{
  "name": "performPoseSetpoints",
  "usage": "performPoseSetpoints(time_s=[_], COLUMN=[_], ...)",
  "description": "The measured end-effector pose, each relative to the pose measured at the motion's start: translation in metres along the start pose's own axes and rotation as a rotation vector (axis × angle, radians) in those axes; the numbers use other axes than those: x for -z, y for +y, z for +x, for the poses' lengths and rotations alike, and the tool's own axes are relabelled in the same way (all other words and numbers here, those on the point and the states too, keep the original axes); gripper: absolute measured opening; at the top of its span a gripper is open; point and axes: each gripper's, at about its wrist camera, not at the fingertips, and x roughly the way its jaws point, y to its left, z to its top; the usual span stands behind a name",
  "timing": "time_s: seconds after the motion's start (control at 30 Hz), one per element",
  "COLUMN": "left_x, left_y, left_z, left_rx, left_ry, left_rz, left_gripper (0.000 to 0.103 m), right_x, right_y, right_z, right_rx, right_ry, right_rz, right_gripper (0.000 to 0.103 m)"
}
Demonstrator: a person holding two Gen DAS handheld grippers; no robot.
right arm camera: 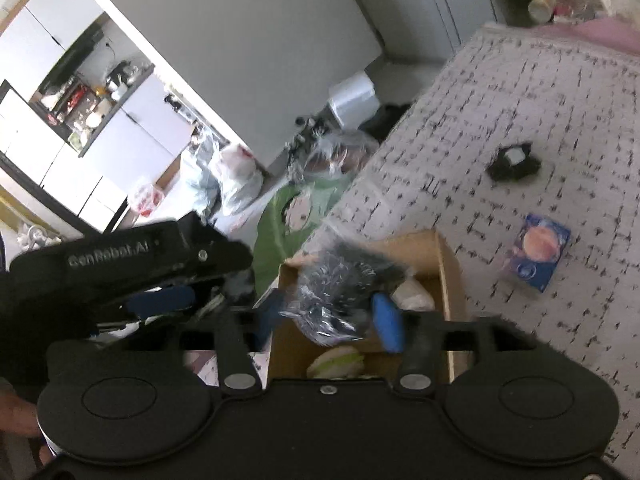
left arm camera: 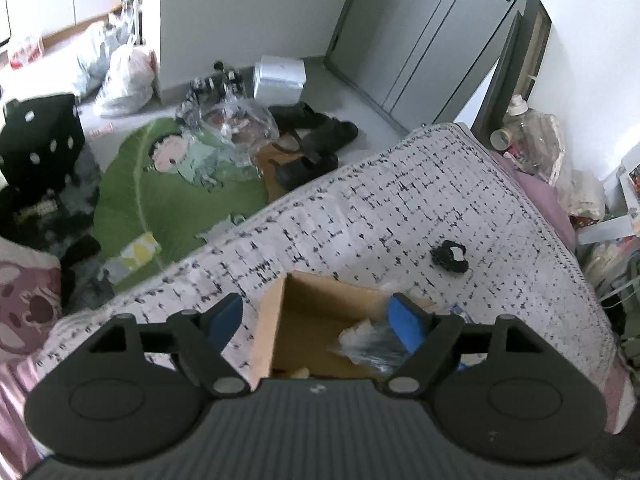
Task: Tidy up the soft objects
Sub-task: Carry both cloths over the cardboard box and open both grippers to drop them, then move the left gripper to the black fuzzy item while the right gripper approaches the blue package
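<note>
Right gripper (right arm camera: 328, 320), jaws partly open around a plastic-wrapped dark bundle (right arm camera: 340, 292) over the cardboard box (right arm camera: 448, 272) (grip uncertain); likely light, crinkly, slippery, so pinch mid-body. Left gripper (left arm camera: 316, 316) gapes empty.

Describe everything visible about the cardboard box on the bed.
The cardboard box is plain brown, open-topped, and stands upright on the black-flecked white bedspread. Inside lie pale soft items and a green-white one. The right gripper holds a crinkly clear bag of dark contents over the opening. The left gripper hovers open above the box's left wall.
</note>
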Motion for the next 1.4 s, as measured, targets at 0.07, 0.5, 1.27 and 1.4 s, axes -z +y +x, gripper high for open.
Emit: performPoseSetpoints(time_s=[0.07,0.5,1.27,1.4], left_x=[-0.002,-0.011,-0.035,-0.039], left_y=[-0.002,-0.044,-0.15,-0.158], left_z=[0.002,0.012,0.084,0.105], left_rx=[0.003,0.04,0.132,0.134], left_ry=[0.012,0.011,0.121,0.153], left_rz=[-0.005,0.044,0.275,0.289], left_gripper=[0.079,0.102,0.102,0.102], right_x=[-0.003,-0.036,-0.04,-0.035], right_y=[-0.006,-0.073,-0.162,-0.165], right_z=[-0.005,-0.033,-0.001,0.012], right_rx=[0.039,0.124,0.207,0.229], right_ry=[-0.016,0.001,0.022,-0.006], right_rz=[-0.004,0.049,0.252,0.261], right_gripper=[0.087,0.09,0.094,0.094])
